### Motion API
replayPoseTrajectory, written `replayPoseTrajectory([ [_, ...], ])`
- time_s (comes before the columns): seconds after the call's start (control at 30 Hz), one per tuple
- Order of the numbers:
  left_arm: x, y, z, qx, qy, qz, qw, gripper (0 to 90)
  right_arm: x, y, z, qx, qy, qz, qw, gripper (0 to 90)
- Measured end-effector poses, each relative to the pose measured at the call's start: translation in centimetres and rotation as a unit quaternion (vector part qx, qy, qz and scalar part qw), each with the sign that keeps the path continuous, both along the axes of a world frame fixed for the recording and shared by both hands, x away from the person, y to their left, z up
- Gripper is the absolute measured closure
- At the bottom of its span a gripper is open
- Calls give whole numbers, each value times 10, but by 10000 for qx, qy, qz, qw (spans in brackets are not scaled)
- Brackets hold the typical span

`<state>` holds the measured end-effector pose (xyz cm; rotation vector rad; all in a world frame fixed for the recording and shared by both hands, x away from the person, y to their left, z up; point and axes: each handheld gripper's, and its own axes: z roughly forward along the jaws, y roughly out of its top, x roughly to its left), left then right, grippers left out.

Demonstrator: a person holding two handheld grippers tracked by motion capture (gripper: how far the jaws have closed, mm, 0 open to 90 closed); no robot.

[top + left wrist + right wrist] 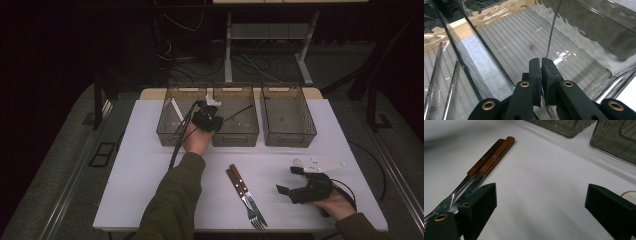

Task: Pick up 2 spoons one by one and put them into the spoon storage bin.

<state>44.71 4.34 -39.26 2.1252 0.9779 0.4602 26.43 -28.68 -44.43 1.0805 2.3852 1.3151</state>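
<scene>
My left gripper (pixel 209 111) reaches into the middle smoky clear bin (pixel 235 138). In the left gripper view its jaws (pixel 541 60) are shut on a thin metal utensil (pixel 552 30), seen edge-on. The utensil slants from the pads up over the ribbed bin floor (pixel 509 37). From above, the utensil (pixel 239 111) shows as a dark line angling right. My right gripper (pixel 288 180) rests open at the table's front right, nothing between its jaws (pixel 541 197). Two wooden-handled pieces of cutlery (pixel 245 192), at least one a fork, lie side by side to its left (pixel 491 157).
Three clear bins stand in a row at the back of the white table (pixel 150 170). The left bin (pixel 167 131) holds thin metal pieces (pixel 439 75). The right bin (pixel 289 141) stands apart. Beyond the table are desk legs and cables on the floor.
</scene>
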Motion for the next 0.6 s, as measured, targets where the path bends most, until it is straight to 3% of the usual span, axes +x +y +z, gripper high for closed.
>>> replayPoseTrajectory([
  [0.3, -2, 2, 4, -252, -14, -107, 9996, 678, 0, 0, 0, 1, -1, -1, 10000, 103],
  [0.5, -8, 4, 13, -484, -81, -308, 9983, 599, 0, 0, 0, -10, -6, 0, 10000, 103],
  [0.6, -13, 6, 19, -476, -126, -473, 9977, 566, 0, 0, 0, -9, -8, 5, 10000, 103],
])
